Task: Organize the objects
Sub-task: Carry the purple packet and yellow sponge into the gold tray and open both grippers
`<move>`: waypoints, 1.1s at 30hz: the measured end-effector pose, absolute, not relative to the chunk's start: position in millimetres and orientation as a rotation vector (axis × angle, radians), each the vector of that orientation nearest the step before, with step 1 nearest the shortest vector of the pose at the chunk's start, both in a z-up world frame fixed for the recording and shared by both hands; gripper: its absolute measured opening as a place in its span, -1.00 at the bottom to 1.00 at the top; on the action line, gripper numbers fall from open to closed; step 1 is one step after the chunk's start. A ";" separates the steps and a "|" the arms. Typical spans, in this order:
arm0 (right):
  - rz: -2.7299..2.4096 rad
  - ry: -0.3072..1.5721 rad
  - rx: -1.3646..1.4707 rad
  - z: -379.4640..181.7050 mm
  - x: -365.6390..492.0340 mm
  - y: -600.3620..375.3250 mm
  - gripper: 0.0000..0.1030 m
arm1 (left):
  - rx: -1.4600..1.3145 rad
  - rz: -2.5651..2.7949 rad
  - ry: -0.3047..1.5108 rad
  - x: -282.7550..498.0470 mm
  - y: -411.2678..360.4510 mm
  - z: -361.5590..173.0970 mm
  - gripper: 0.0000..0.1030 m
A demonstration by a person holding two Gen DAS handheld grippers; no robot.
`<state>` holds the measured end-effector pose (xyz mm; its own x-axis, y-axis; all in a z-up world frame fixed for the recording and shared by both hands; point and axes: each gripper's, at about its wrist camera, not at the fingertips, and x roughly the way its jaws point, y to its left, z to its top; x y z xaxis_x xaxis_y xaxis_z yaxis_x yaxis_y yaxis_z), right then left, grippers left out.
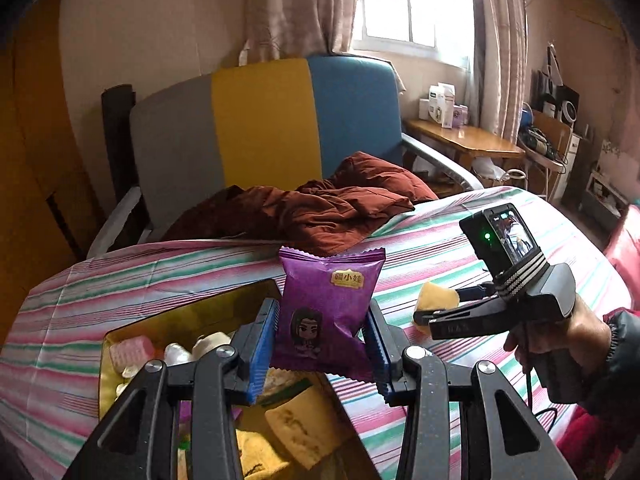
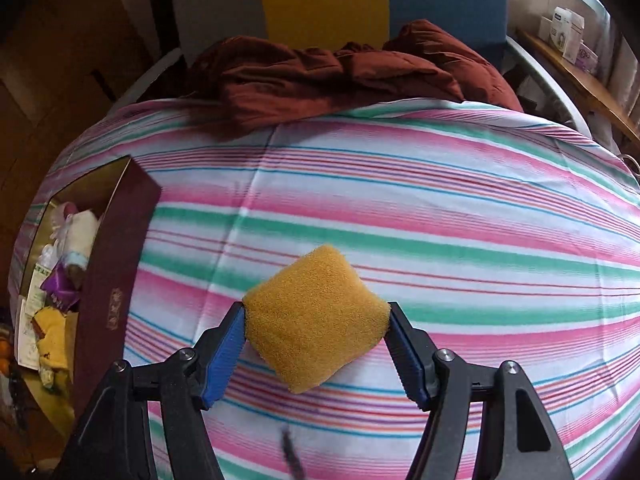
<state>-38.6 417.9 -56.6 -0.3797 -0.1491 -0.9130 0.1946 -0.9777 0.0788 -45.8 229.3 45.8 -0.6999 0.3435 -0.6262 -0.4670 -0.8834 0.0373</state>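
My left gripper (image 1: 322, 344) is shut on a purple snack packet (image 1: 326, 312) with a cartoon figure, held upright over the near edge of the gold-lined box (image 1: 120, 334). The box holds several wrapped snacks and sweets. My right gripper (image 2: 316, 344) is shut on a yellow sponge (image 2: 316, 318), its blue pads pressing the sponge's two sides above the striped cloth. In the left wrist view the right gripper (image 1: 434, 304) shows at the right with the sponge (image 1: 438, 300) in its fingers, held by a hand in a dark sleeve (image 1: 560, 344). The box (image 2: 116, 280) lies left of the sponge.
A pink, green and white striped cloth (image 2: 440, 208) covers the surface. A rust-brown crumpled quilt (image 1: 320, 204) lies at its far edge before a grey, yellow and blue chair back (image 1: 264, 128). A wooden side table (image 1: 464, 140) with small boxes stands at the right by the window.
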 end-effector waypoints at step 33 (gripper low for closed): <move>-2.350 -0.060 1.305 8.8 45.8 280.2 0.33 | -0.961 2.752 -0.098 -20.0 34.5 42.6 -0.17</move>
